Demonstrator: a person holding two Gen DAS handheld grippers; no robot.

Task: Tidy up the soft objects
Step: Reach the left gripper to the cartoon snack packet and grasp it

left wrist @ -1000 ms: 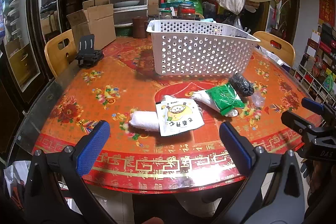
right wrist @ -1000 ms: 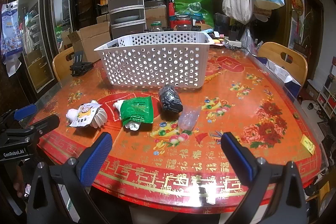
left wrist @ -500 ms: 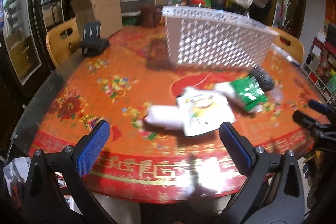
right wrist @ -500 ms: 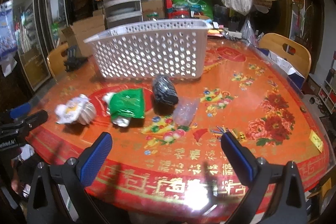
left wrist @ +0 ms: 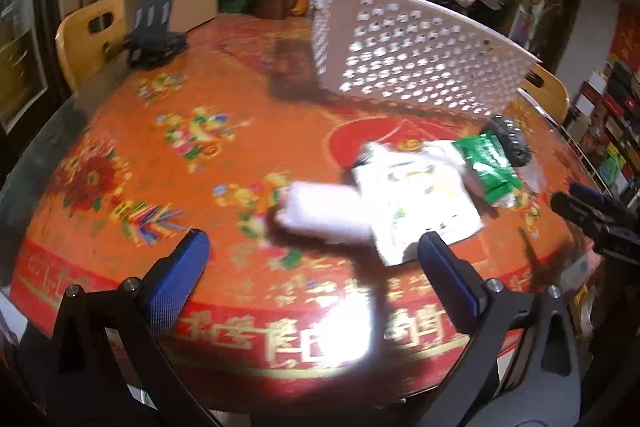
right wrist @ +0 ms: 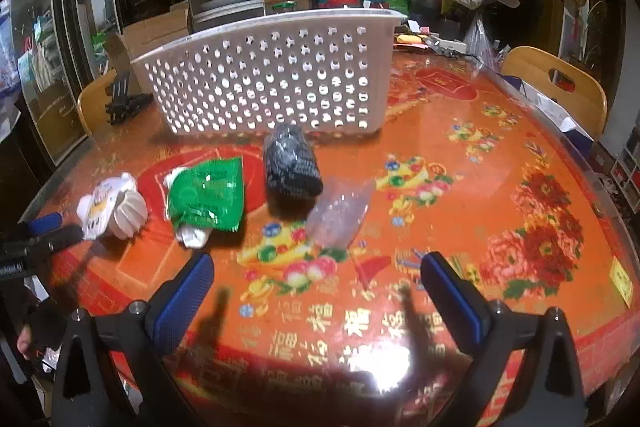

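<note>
Both tongs hang over the near edge of a round table (right wrist: 500,155) covered in a red and orange flowered cloth, and both are spread wide with nothing between their blue pads. The left tongs (left wrist: 312,255) face a white rolled cloth (left wrist: 324,213) lying just ahead of them, with a white printed packet (left wrist: 416,203) overlapping its right end; this view is blurred. Right of the packet lies a green packet (left wrist: 490,163), and beyond that a dark rolled item (left wrist: 512,141). The right tongs (right wrist: 316,277) point at a crumpled clear plastic bag (right wrist: 340,213) near their gap, with the dark roll (right wrist: 292,167) just behind it, touching or nearly so. The green packet (right wrist: 208,193) sits left of the roll, and the white bundle (right wrist: 114,205) lies farther left, close to the left tongs' tip. A white perforated basket (right wrist: 276,83) stands upright behind the row of soft things, which all lie on the table outside it.
</note>
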